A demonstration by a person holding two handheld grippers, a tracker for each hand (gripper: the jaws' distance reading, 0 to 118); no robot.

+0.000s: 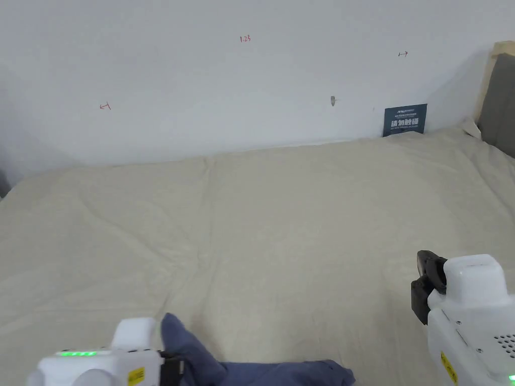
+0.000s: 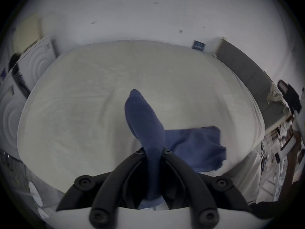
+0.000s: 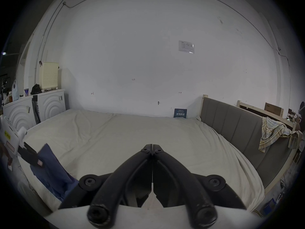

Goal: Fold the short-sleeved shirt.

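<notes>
Head view: a blue short-sleeved shirt [image 1: 261,369] lies bunched at the near edge of a cream-covered bed [image 1: 281,216], one end raised at the left gripper [image 1: 168,364]; the right gripper [image 1: 425,286] hangs over bare sheet, well apart from the cloth; a small blue sign [image 1: 405,119] leans on the white wall.

Left gripper view: both jaws press on a twisted tongue of blue fabric, the rest trailing to the right across the sheet; the cloth looks soft, light and limp, likely to sag and slide unless stretched between two holds.

Right gripper view: jaws meet tip to tip with nothing between them; a grey headboard [image 3: 234,121] carries a draped checked cloth [image 3: 272,133]; a sensible second hold would be the free hem or shoulder.
</notes>
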